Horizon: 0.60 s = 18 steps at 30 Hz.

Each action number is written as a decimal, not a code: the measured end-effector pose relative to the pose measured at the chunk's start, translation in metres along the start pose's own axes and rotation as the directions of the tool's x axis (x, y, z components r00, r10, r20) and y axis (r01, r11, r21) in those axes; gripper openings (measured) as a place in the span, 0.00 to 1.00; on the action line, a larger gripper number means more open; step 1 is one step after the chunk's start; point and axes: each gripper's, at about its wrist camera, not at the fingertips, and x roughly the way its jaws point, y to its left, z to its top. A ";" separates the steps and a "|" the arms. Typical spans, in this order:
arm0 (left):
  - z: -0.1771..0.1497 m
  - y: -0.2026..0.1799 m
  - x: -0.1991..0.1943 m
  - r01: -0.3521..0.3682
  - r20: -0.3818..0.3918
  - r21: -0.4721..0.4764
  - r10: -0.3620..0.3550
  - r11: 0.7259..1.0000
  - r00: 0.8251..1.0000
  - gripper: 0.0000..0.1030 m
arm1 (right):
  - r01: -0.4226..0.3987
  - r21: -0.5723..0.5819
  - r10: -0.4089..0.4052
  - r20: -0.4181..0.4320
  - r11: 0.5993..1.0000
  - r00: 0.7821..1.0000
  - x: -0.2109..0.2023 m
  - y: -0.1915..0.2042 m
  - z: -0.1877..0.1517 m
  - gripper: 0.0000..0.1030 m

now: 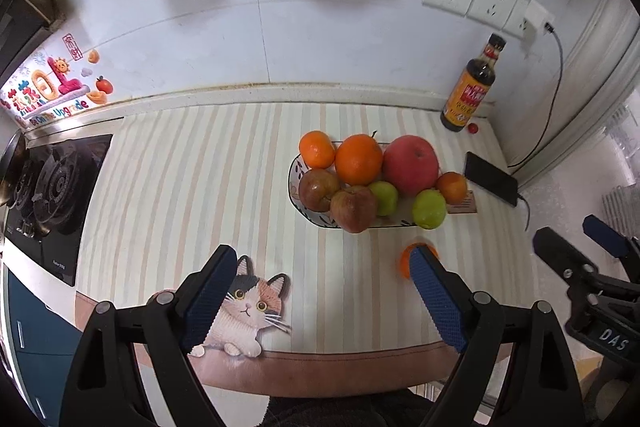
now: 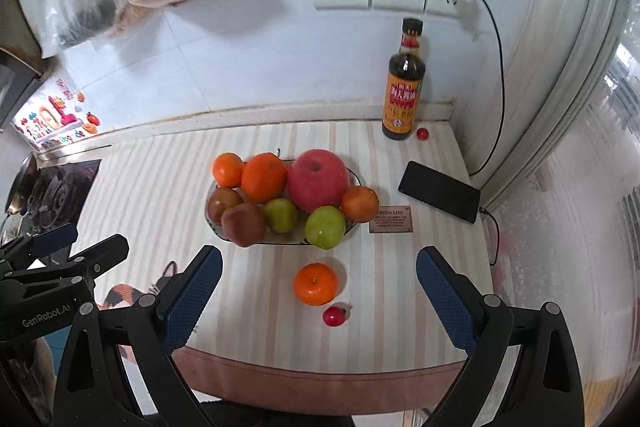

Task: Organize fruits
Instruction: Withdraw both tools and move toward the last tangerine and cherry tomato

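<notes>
The plate [image 2: 352, 175] of fruit sits on the table [image 2: 160, 187] ahead of both hand-held grippers. It carries a big red apple [image 2: 317, 180], three oranges, two green fruits and two brownish-red ones. A loose orange [image 2: 315, 283] lies on the table short of the plate, between and beyond the fingers of the right hand-held gripper [image 2: 318, 301], with a small red fruit [image 2: 334, 315] just beside it. The right hand-held gripper stands wide, empty, touching nothing. The left hand-held gripper [image 1: 322, 297] is parted too and grips nothing.

In the left view, its right finger hides most of the loose orange [image 1: 405, 261] and the small red fruit is out of sight, but the cat print [image 1: 248, 311] shows whole. The right view shows both clearly.

Farther off stand a sauce bottle [image 2: 402, 95] and a phone [image 2: 439, 191].
</notes>
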 end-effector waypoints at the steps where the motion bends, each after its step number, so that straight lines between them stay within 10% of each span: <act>1: -0.001 0.000 -0.005 -0.001 0.003 0.002 0.001 1.000 1.000 0.86 | 0.000 -0.005 0.000 0.004 1.000 1.000 -0.006 0.002 -0.001 0.97; 18: -0.019 -0.008 -0.024 0.023 -0.031 0.013 -0.023 1.000 0.999 0.86 | -0.020 0.015 0.020 0.018 1.000 1.000 -0.044 0.006 -0.014 0.97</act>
